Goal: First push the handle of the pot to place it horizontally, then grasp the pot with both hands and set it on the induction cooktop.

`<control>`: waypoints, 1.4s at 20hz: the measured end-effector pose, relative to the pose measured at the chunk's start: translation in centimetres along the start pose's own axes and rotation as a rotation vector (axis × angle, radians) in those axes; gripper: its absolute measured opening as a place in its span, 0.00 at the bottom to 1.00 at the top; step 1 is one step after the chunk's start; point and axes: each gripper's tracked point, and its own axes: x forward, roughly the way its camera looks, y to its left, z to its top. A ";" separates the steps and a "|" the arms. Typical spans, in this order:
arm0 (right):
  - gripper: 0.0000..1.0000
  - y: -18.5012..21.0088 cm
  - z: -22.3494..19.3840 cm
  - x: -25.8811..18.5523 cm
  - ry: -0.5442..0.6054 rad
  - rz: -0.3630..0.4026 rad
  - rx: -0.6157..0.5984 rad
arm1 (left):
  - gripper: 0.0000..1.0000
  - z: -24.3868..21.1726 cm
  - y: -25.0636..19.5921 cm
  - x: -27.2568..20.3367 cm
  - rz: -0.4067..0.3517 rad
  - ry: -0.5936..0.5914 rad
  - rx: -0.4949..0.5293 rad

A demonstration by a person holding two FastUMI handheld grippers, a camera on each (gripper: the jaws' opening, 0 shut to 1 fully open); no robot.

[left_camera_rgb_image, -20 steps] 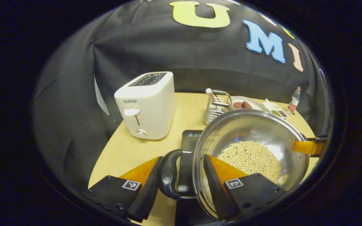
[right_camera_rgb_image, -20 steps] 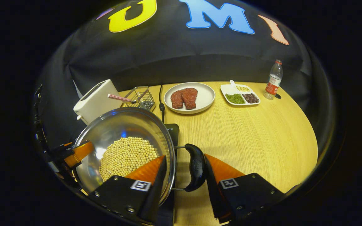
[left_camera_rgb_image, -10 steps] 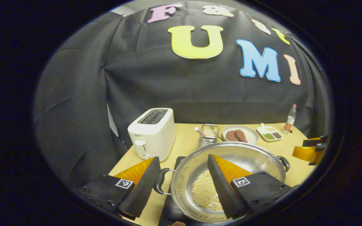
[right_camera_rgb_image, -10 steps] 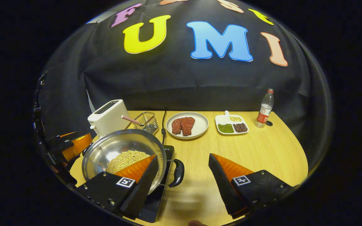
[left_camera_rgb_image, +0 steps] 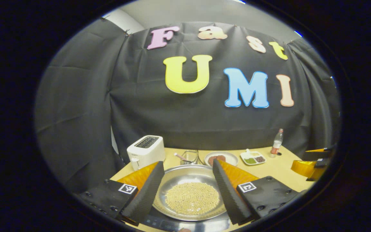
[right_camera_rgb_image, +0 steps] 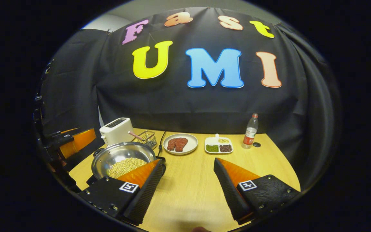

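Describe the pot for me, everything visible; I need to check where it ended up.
The pot is a wide, shallow pan of shiny steel, lidless and upright, with pale round beans spread across its bottom. It sits on the black induction cooktop, at the table's left front, before the toaster. A dark side handle pokes out at its far-left rim. Neither hand-held gripper touches it.

Both are just hanging there with fingers spread wide, gripping nothing. The left black-and-orange two-finger gripper (left_camera_rgb_image: 188, 190) fills the bottom of the left gripper view; the right black-and-orange two-finger gripper (right_camera_rgb_image: 187, 185) sits at the bottom of the right gripper view and pokes in at the left view's right edge (left_camera_rgb_image: 312, 162).
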 end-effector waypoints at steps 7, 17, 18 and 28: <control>0.97 -5.6 0.3 -8.4 -0.106 -0.016 0.018 | 1.00 2.3 -8.6 -8.3 -0.050 -0.090 -0.019; 0.97 -7.8 1.1 -17.2 -0.231 -0.040 -0.037 | 1.00 6.1 -10.9 -17.3 -0.054 -0.229 0.003; 0.97 -7.5 1.4 -17.8 -0.246 -0.045 -0.031 | 1.00 6.5 -10.7 -17.8 -0.055 -0.247 0.003; 0.96 -7.5 0.3 -19.9 -0.277 -0.153 -0.047 | 1.00 5.6 -7.5 -21.9 -0.036 -0.294 0.018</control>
